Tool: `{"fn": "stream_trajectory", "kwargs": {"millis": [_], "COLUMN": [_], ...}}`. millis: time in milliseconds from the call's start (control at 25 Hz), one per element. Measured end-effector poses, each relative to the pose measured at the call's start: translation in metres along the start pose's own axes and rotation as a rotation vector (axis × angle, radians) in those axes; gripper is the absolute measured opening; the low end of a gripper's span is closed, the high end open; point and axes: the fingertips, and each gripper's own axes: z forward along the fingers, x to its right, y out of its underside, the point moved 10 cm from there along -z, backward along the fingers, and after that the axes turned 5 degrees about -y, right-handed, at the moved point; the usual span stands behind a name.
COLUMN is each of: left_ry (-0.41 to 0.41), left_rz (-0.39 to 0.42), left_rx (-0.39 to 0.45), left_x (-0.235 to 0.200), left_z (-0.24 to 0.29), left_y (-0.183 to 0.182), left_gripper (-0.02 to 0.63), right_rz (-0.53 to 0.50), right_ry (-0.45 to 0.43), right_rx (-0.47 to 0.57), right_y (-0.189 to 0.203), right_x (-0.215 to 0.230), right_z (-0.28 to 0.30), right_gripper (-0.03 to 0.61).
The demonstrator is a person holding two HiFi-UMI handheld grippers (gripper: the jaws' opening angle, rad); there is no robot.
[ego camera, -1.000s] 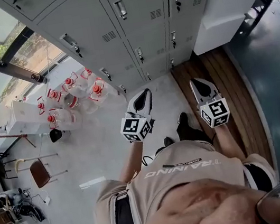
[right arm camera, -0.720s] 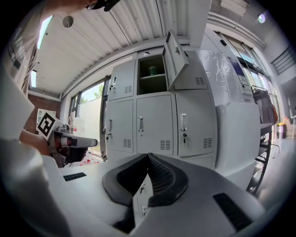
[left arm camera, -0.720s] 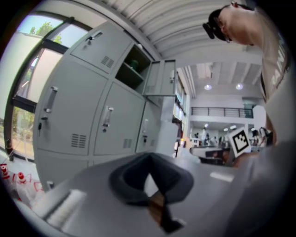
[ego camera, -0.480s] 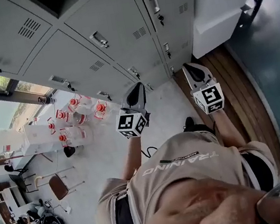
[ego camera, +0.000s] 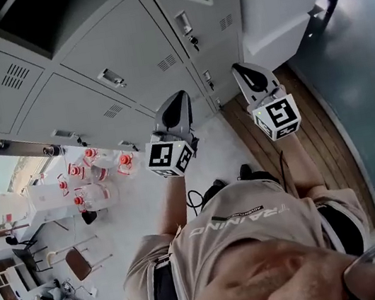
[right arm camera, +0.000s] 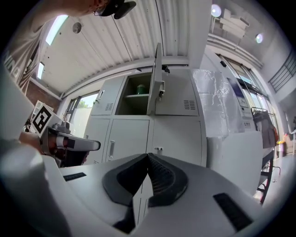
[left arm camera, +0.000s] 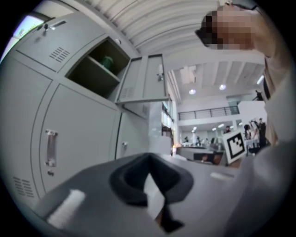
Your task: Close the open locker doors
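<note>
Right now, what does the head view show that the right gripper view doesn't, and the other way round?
Only the head view: red-capped water jugs on the floor, a chair and the wooden floor strip. Only the right gripper view: the inside of the open locker, with a shelf and something green on it, plus the ribbed ceiling. Both: the grey lockers, the open door and the left gripper, its jaws together.

Grey lockers point(ego camera: 119, 50), red-capped bottles point(ego camera: 94, 192), my beige shirt point(ego camera: 254, 242); black-and-white squares on my left tool point(ego camera: 180, 100) and right tool point(ego camera: 246, 74).
</note>
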Motion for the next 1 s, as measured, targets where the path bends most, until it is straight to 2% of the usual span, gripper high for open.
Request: {"fn": "stream_trajectory", "kwargs": {"millis": [200,520,720,880,1000], "left_ry": [0.097,0.175,0.166,0.144,0.149], "left_rz": [0.034,0.114,0.146,0.155,0.146], "left_rx": [0.073,0.142,0.205,0.217,0.219], "left_x": [0.005,0.013,0.008,0.005,0.002], "left_z": [0.020,0.026,0.027,0.024,0.028], "left_y": [-0.043,-0.084,-0.112,-0.121,-0.126], "left_gripper": [-0.002,-0.002,-0.002,-0.002,-0.002], "right_rz": [-0.086,-0.147,-0.152,-0.185,-0.172], "right_ry": [0.033,0.031,0.100,0.118,0.124], "right_rx": [0.066,0.165,0.260,0.275,0.288], "right_y": [-0.043,-0.095,-0.135,-0.152,-0.156], "right_x": [0.009,0.004,0.025,0.034,0.042], "right_z": [0.005,0.009,0.013,0.009,0.009], "right_gripper": [0.012,0.012,0.012,0.012,0.012]}}
